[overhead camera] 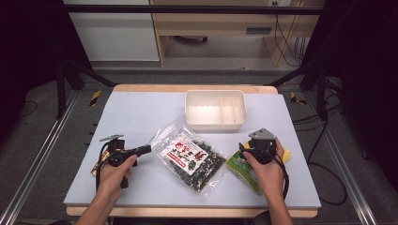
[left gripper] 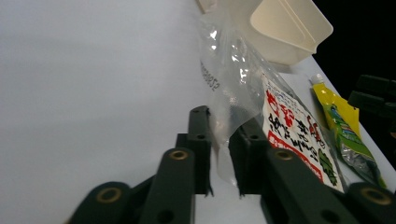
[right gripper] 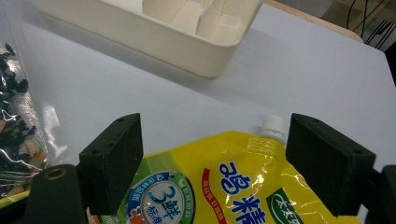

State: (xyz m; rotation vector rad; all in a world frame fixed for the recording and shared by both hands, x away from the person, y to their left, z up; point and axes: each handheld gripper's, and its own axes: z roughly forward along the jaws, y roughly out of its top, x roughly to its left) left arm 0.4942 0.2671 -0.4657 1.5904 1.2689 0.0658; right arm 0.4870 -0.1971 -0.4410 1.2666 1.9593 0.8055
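Left tongs [left gripper: 223, 154] — clear bag [left gripper: 233, 88] edge between jaws

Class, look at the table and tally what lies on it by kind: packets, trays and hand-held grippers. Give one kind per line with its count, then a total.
Packets: 2, the clear bag and the yellow pouch
Trays: 1, the cream tray
Hand-held grippers: 2, left hand-held gripper and right hand-held gripper
Total: 5

bag [overhead camera: 190, 156] between tray [overhead camera: 215, 123] and pouch [overhead camera: 244, 169]
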